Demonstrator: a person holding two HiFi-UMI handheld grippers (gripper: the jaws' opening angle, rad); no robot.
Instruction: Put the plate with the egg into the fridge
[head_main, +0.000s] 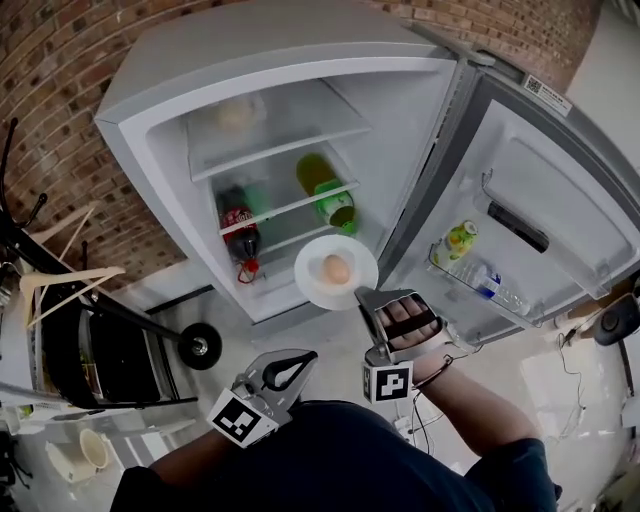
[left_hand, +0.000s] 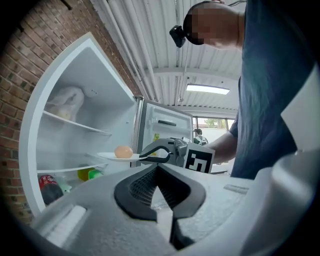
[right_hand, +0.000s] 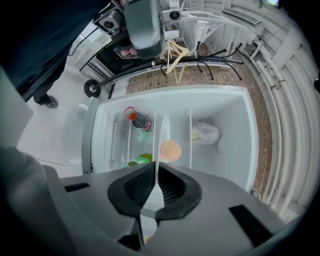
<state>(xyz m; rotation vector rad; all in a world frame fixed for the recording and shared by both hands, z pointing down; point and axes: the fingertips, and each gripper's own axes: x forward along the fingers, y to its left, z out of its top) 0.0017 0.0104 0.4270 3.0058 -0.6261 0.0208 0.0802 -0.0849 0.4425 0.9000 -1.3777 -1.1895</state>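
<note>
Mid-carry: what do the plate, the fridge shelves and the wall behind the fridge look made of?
The plate: white, smooth, thin-rimmed; likely ceramic or melamine, can't tell which.
The fridge shelves: clear, since the green bottle shows through; glass or plastic.
The wall: matte red brick, with mortar joints visible.

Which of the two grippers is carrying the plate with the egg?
The right gripper: it pinches the rim of the plate, while the left gripper holds nothing.

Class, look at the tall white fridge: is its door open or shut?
Open. The white fridge has its door swung wide to the right, baring the shelves and a green bottle inside.
</note>
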